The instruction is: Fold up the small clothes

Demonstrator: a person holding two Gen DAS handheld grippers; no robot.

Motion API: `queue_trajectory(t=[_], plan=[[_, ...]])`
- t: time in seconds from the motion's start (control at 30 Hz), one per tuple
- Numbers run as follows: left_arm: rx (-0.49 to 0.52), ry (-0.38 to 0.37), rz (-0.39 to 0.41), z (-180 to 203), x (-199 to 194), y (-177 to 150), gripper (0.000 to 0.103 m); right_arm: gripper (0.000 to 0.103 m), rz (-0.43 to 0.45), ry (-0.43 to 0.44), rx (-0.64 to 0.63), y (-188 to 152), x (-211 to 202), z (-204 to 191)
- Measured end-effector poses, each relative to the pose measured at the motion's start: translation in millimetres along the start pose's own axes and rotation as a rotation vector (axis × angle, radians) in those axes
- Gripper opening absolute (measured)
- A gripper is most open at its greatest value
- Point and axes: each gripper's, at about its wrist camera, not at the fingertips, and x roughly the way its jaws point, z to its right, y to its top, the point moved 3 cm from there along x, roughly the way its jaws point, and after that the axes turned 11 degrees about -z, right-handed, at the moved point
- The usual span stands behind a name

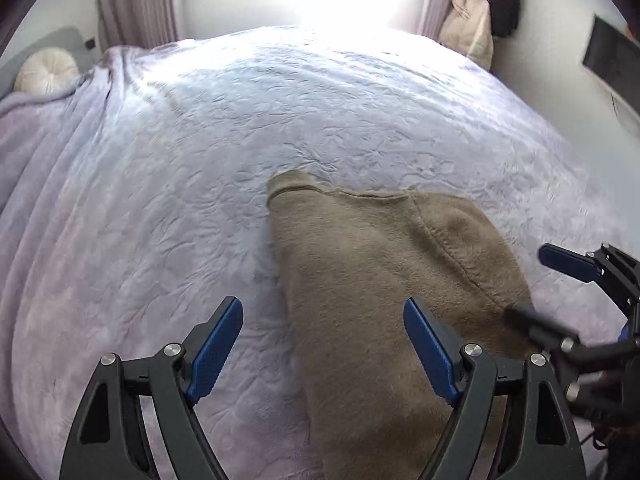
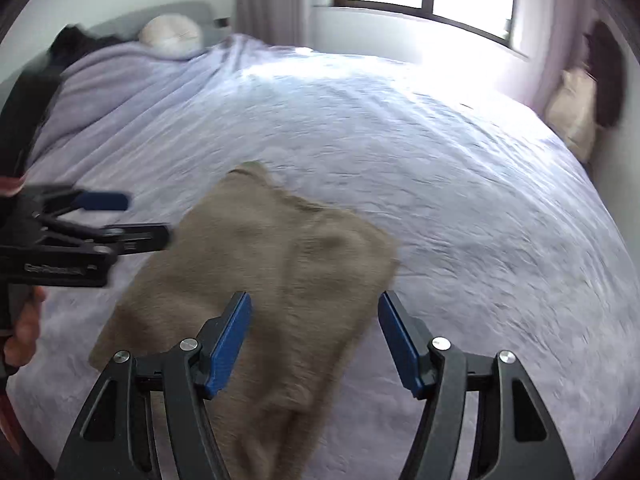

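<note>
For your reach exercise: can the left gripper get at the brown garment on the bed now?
Probably yes: the left gripper stands open just above the garment, with nothing between them.

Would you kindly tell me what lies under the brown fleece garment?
The brown fleece garment lies on the lilac quilted bedspread, which shows all round it. Anything beneath its folded layers is covered.

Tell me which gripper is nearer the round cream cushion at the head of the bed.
Left. The left gripper is on the side of the brown garment toward the cushion; the right gripper is on the garment's far side.
</note>
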Motion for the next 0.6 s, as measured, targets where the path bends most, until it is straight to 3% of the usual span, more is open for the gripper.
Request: queue_trajectory(t=[0.1, 0.17, 0.23, 0.43, 0.6], plan=[[0.006, 0.147, -0.09, 1.6, 38.2, -10.0, 0.084, 0.069, -0.068, 0.083, -0.008, -1.1, 23.3, -10.0], [-0.029, 0.123, -0.097, -6.0, 46.2, -25.5, 0.087, 0.069, -0.103, 0.063, -0.014, -12.5, 36.2, -11.3], [-0.057, 0.132, -0.074, -11.4, 45.8, -31.7, 0.101, 0.069, -0.143, 0.032, -0.026, -22.7, 48.5, -11.3], [-0.02, 0.171, -0.042, -7.6, 31.5, -26.1, 0.1, 0.069, -0.11, 0.033, -0.025, -23.4, 33.1, -8.3], [-0.003, 0.174, 0.022, -5.9, 19.7, -10.5, 0.1, 0.069, -0.02, 0.094, 0.001, -4.2, 8.6, 1.4]])
